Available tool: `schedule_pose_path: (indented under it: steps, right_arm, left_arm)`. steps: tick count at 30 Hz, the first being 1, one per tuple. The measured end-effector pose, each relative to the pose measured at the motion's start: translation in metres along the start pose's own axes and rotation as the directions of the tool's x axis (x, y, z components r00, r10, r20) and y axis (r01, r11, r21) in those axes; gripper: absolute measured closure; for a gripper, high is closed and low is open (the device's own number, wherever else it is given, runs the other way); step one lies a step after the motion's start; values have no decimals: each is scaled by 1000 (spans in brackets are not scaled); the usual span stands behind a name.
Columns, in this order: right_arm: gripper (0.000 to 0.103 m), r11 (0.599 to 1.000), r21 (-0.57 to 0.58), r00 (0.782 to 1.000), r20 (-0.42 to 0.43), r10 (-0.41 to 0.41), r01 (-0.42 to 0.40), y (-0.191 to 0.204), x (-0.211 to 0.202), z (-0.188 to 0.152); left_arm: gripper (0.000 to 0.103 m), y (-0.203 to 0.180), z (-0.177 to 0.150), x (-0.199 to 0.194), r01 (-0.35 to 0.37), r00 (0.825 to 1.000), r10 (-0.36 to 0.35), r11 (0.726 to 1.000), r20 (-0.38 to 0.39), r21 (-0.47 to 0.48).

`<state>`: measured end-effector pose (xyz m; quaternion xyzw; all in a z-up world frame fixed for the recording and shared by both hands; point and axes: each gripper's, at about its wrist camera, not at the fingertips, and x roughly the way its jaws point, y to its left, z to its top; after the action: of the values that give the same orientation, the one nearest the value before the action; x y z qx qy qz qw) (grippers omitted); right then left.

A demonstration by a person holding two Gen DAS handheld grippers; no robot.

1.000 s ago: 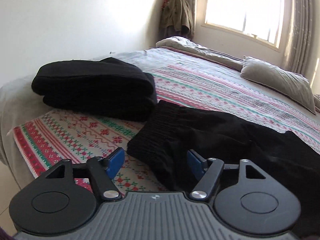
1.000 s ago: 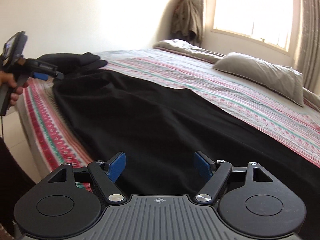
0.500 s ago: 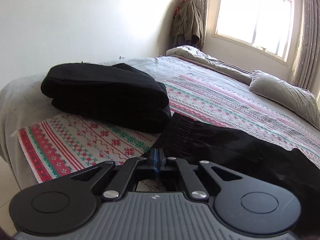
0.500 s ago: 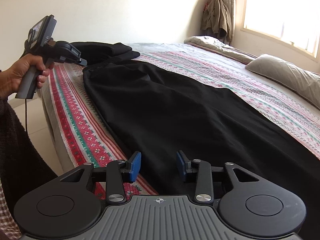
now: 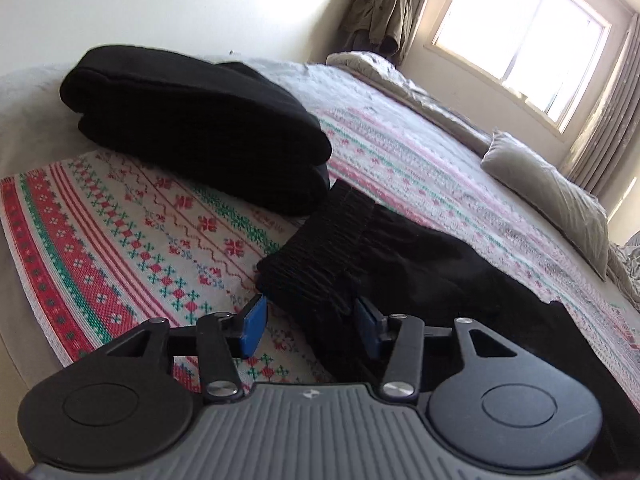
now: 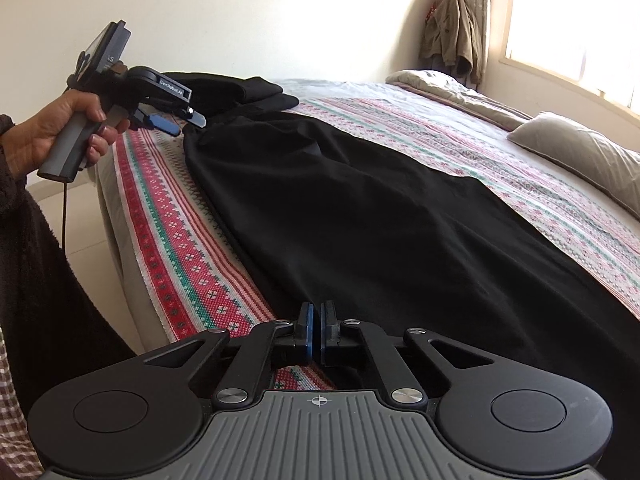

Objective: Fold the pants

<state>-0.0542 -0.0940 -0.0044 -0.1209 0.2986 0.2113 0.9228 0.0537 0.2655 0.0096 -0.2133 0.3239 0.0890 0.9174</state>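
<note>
Black pants lie stretched along the near side of the bed. Their ribbed waistband shows in the left wrist view. My left gripper is open, with the near waistband corner between its blue pads. It also shows in the right wrist view, held in a hand at the waistband end. My right gripper has its jaws closed, with a thin gap between the pads, over the pants' near edge at the leg end. I cannot see cloth between them.
A folded stack of black clothes sits just beyond the waistband. The bed has a red, green and white patterned cover. A grey pillow lies at the far side. A coat hangs in the corner by the window.
My left gripper was open, shut half a second ago, and is open again at the waistband corner. My right gripper has closed from wide open at the leg-end edge.
</note>
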Motion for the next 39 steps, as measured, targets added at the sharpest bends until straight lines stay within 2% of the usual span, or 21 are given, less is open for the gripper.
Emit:
schedule_pose_path:
  steps: [1, 2, 5, 9, 11, 13, 15, 17, 18, 21, 22, 23, 25, 27, 29, 30, 33, 34, 36, 37, 39]
  right_arm:
    - [102, 1000, 0, 1000, -1, 0, 0, 0, 0, 0]
    - [102, 1000, -2, 1000, -3, -1, 1, 0, 1, 0]
    - [102, 1000, -8, 1000, -2, -3, 3, 2, 1, 0]
    - [103, 999, 6, 999, 14, 41, -41, -1, -5, 3]
    - [103, 996, 46, 996, 20, 81, -82, -6, -7, 4]
    - [103, 990, 75, 993, 11, 119, -120, -9, -5, 5]
    - [102, 986, 89, 989, -33, 142, -138, -11, 1, 5]
    - [93, 979, 117, 983, -53, 174, -167, -15, 1, 5]
    - [93, 973, 138, 979, -56, 196, -187, -19, -2, 7]
    - [89, 960, 200, 981, 24, 195, -196, -34, -20, 14]
    - [82, 959, 222, 984, 58, 167, -176, -41, -24, 17]
    - [69, 959, 247, 989, 83, 121, -138, -48, -26, 20]
    - [52, 953, 303, 994, 104, -17, -16, -60, -22, 25]
    - [50, 935, 339, 987, 77, -140, 106, -70, -9, 27]
    - [50, 915, 355, 976, 31, -215, 190, -82, 4, 22]
    - [50, 909, 350, 971, 3, -241, 225, -88, 9, 18]
    - [49, 898, 305, 948, -100, -301, 317, -104, 13, -4]
    - [45, 895, 298, 943, -128, -307, 332, -109, 9, -14]
    - [34, 895, 320, 950, -139, -280, 311, -121, -14, -35]
    - [34, 897, 334, 955, -156, -251, 290, -127, -27, -45]
    - [34, 918, 302, 958, -204, -200, 256, -129, -54, -63]
  left_arm:
    - [49, 0, -2, 3, -1, 1000, 1, 1000, -15, -4]
    - [62, -1, -3, 4, 7, 1000, -7, 1000, -18, -3]
    - [77, -7, -6, -1, 4, 1000, -4, 1000, 8, 31]
    - [80, -17, -6, -16, -11, 994, 1, 996, 112, 92]
    - [79, -20, -4, -18, -38, 991, 23, 993, 132, 115]
    - [76, -22, -5, -8, -89, 993, 77, 986, 85, 139]
    - [56, -27, -9, 7, -156, 988, 154, 966, 24, 206]
    - [42, -33, -12, 4, -212, 977, 202, 949, 69, 234]
    - [35, -37, -12, -2, -233, 971, 211, 940, 114, 249]
    - [26, -48, -11, -25, -254, 946, 178, 926, 271, 279]
    - [25, -55, -10, -30, -233, 944, 142, 926, 299, 296]
    - [23, -62, -10, -34, -200, 945, 98, 928, 312, 316]
    - [19, -84, -12, -32, -113, 957, 0, 921, 290, 373]
    - [17, -114, -21, -23, 12, 970, -123, 886, 211, 464]
    - [15, -142, -34, -9, 139, 968, -229, 829, 102, 542]
    - [15, -155, -42, 0, 189, 965, -258, 800, 42, 569]
    - [15, -177, -67, 26, 224, 972, -222, 744, -83, 629]
    - [15, -179, -74, 32, 212, 976, -194, 730, -100, 650]
    - [12, -175, -85, 33, 198, 978, -188, 707, -89, 679]
    - [11, -172, -85, 32, 202, 977, -189, 704, -94, 681]
    - [6, -161, -79, 32, 225, 974, -192, 721, -124, 656]
